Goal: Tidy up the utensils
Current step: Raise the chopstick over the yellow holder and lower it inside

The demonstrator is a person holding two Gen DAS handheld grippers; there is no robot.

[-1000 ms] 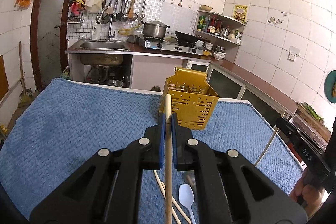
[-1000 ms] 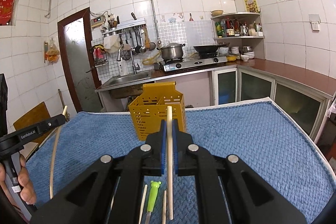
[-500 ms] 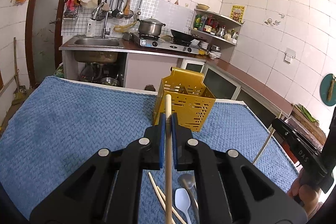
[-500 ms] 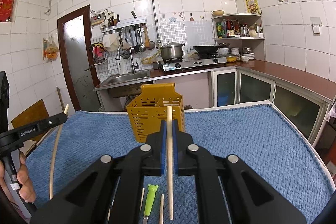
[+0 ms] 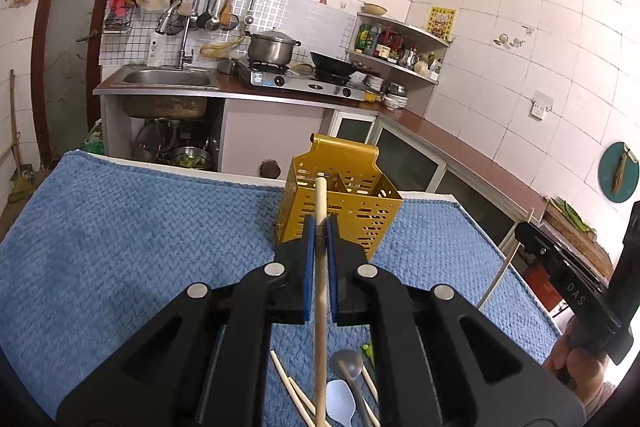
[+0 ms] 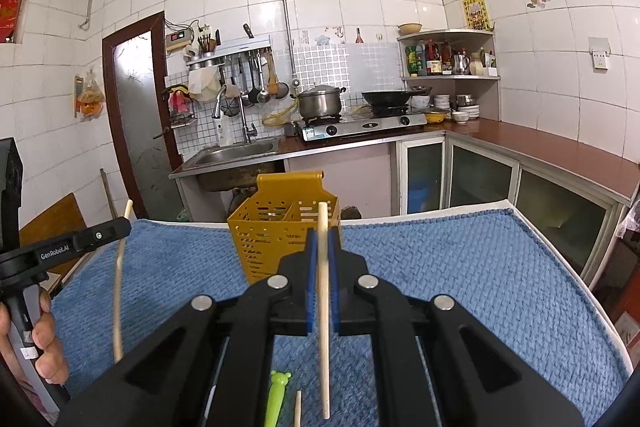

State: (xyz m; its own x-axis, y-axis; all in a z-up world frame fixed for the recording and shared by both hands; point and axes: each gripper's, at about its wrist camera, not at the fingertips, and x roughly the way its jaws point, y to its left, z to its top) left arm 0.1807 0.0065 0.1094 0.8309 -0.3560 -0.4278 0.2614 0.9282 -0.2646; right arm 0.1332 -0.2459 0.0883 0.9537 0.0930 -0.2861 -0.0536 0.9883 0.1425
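Observation:
My left gripper (image 5: 319, 227) is shut on a pale wooden chopstick (image 5: 320, 291), whose tip stands up in front of the yellow perforated utensil holder (image 5: 352, 203) on the blue towel. My right gripper (image 6: 322, 239) is shut on a second chopstick (image 6: 323, 311), also pointing at the yellow holder (image 6: 264, 239) just ahead. Each gripper appears in the other's view: the left gripper (image 6: 120, 227) at the far left with its chopstick (image 6: 118, 291) hanging down, the right gripper (image 5: 524, 231) at the far right. Loose chopsticks (image 5: 290, 387), a white spoon (image 5: 340, 403) and a grey spoon (image 5: 347, 363) lie on the towel below.
A blue towel (image 5: 120, 235) covers the table. A green-handled utensil (image 6: 276, 395) lies on the towel (image 6: 460, 267) near me. Behind the table run a sink (image 5: 166, 79), a stove with a pot (image 5: 272, 47) and a wok, and a brown counter (image 6: 560, 151) along the right wall.
Both grippers have moved a little toward the yellow holder, each still clamping its chopstick. The holder appears slightly nearer and the utensils on the towel sit lower in view.

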